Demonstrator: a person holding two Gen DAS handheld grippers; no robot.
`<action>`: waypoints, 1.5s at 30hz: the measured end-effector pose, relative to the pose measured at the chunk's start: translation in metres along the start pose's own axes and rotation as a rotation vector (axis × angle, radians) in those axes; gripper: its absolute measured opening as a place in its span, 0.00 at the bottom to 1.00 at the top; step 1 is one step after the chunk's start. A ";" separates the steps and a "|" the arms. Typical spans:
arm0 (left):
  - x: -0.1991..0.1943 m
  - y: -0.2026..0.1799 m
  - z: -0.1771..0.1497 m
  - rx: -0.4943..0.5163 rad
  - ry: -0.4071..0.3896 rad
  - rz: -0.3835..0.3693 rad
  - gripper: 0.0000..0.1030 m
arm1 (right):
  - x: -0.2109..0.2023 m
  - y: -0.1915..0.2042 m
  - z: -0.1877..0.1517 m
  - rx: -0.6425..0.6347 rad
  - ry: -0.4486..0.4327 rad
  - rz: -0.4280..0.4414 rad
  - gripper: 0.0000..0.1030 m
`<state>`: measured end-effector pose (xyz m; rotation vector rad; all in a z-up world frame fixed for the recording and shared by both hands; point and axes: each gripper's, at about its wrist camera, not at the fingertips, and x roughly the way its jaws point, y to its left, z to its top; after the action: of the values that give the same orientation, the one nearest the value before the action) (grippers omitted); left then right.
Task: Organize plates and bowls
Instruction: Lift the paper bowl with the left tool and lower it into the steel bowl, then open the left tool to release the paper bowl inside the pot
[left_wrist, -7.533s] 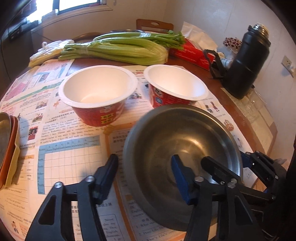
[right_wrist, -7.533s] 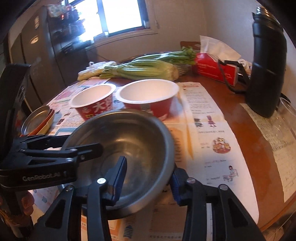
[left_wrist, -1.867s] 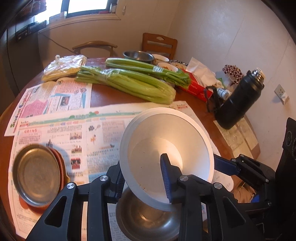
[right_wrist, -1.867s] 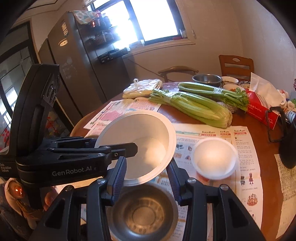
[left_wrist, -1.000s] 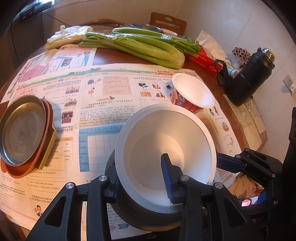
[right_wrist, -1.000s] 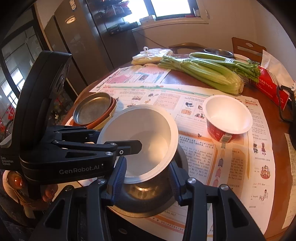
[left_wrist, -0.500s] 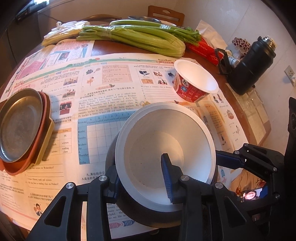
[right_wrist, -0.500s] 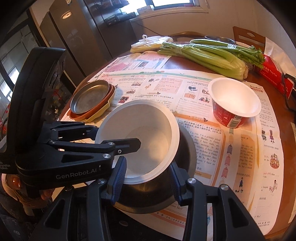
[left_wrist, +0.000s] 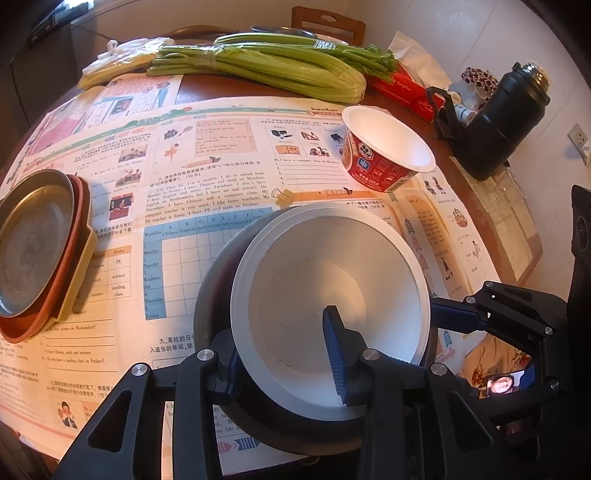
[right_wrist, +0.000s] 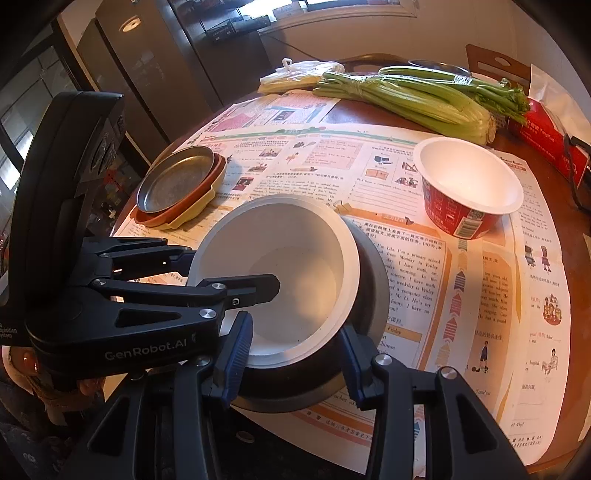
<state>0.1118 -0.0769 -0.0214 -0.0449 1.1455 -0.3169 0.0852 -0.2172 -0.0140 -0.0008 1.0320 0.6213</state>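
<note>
A white paper bowl (left_wrist: 332, 280) (right_wrist: 288, 266) sits nested inside a steel bowl (left_wrist: 214, 280) (right_wrist: 369, 273) on the newspaper near the table's front edge. My left gripper (left_wrist: 282, 358) (right_wrist: 234, 271) straddles its near rim, one finger inside and one outside. Its jaws are opening while the pads still touch the wall. My right gripper (right_wrist: 293, 354) is shut on the same bowl's rim from the other side. A red-and-white paper bowl (left_wrist: 388, 147) (right_wrist: 469, 184) stands alone further back. A steel plate (left_wrist: 33, 240) (right_wrist: 177, 181) tops a stack with a red-brown plate and a yellow tray.
Celery bunches (left_wrist: 280, 62) lie across the back of the round wooden table. A red tissue box (left_wrist: 406, 88) and a black flask (left_wrist: 506, 122) stand at the right. Newspaper (left_wrist: 207, 155) covers most of the tabletop. A chair back (left_wrist: 328, 22) rises behind.
Both grippers have lowered the white bowl from above the steel bowl down into it. The left jaws have widened slightly.
</note>
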 end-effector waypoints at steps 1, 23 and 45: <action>0.001 0.000 0.000 0.000 0.002 -0.001 0.38 | 0.000 0.000 -0.001 -0.001 -0.003 0.001 0.44; -0.008 0.003 0.000 -0.009 -0.019 -0.023 0.39 | -0.008 0.000 0.000 -0.006 -0.019 -0.039 0.44; -0.038 0.014 0.003 -0.040 -0.126 -0.016 0.50 | -0.015 0.001 0.000 -0.024 -0.042 -0.086 0.44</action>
<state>0.1040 -0.0543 0.0106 -0.1076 1.0273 -0.3018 0.0797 -0.2240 -0.0018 -0.0529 0.9789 0.5528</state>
